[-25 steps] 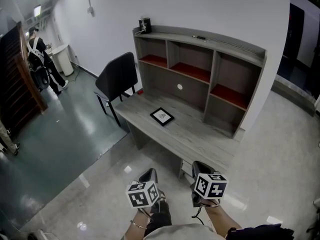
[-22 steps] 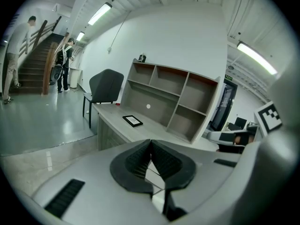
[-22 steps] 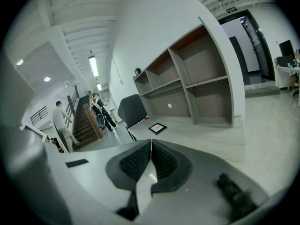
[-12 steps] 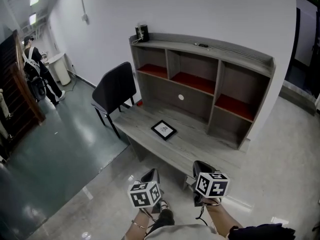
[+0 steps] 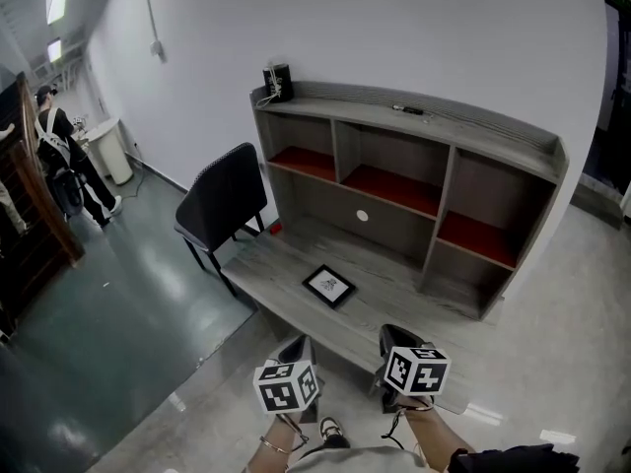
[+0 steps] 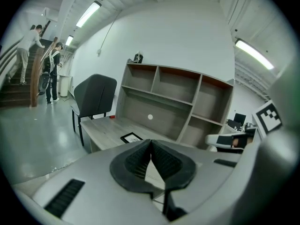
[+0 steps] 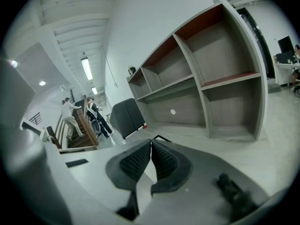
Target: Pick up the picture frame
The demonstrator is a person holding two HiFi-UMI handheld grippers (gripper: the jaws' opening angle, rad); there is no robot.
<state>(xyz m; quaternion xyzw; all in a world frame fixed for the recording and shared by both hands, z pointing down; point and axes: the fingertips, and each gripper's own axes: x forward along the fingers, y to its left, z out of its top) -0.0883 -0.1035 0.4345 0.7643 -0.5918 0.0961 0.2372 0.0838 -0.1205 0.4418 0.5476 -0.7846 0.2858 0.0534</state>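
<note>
Approach: carry left gripper (image 6: 151, 142) and right gripper (image 7: 151, 142), jaws pressed together and empty, toward picture frame (image 5: 329, 286) lying flat on desk (image 5: 264, 272) ahead and below; part jaws before reaching its edge.

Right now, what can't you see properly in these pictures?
- Picture frame: the drawing inside is too small in the head view.
- Same frame in the right gripper view: mostly hidden behind the right tongs.
- Black thing on the shelf top: too small to name.
</note>
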